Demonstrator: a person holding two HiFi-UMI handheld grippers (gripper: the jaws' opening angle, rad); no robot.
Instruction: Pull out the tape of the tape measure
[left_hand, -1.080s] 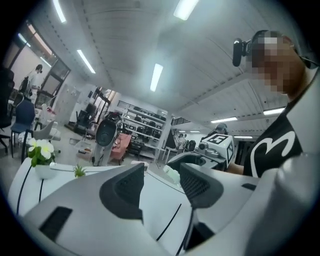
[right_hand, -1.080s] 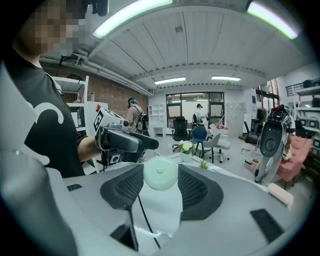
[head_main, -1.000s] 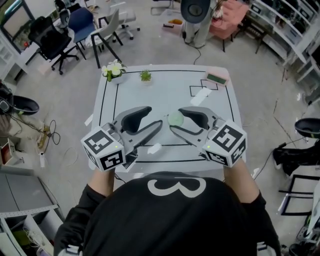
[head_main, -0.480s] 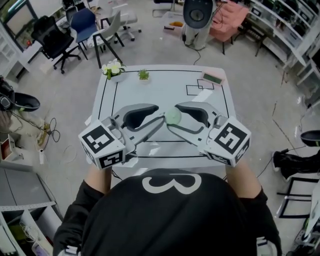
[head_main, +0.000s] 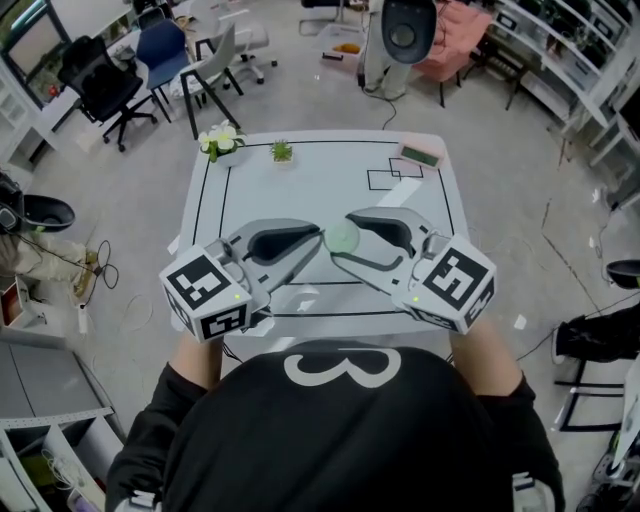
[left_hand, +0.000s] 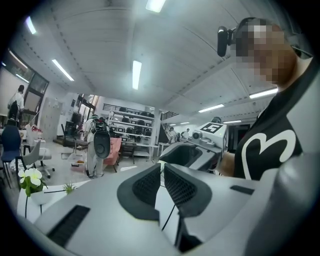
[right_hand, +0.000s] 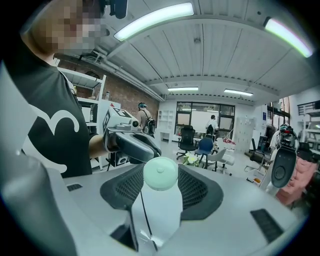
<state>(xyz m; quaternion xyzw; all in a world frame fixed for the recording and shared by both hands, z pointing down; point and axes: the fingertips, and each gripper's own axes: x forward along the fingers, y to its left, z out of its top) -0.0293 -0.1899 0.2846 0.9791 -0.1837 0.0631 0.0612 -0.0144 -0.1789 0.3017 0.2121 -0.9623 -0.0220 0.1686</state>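
A round pale green tape measure (head_main: 341, 237) hangs above the white table (head_main: 430, 215), with my right gripper (head_main: 343, 240) shut on it; in the right gripper view the tape measure (right_hand: 160, 173) sits between the dark pads. My left gripper (head_main: 320, 240) meets it from the left, tips against its edge. In the left gripper view, my left gripper (left_hand: 161, 167) has its jaws closing. The pads are almost together, with only a pale sliver at their tips. The tape's end itself is too small to make out. No length of tape shows.
At the table's far edge stand a pot of white flowers (head_main: 220, 140), a small green plant (head_main: 282, 151) and a green and pink block (head_main: 419, 155). Black lines mark the tabletop. Office chairs (head_main: 95, 80) and a tall round-headed machine (head_main: 405, 30) stand on the floor beyond.
My left gripper has moved right to the tape measure and its jaws have gone from wide apart to nearly together. My right gripper has kept its hold and moved a little.
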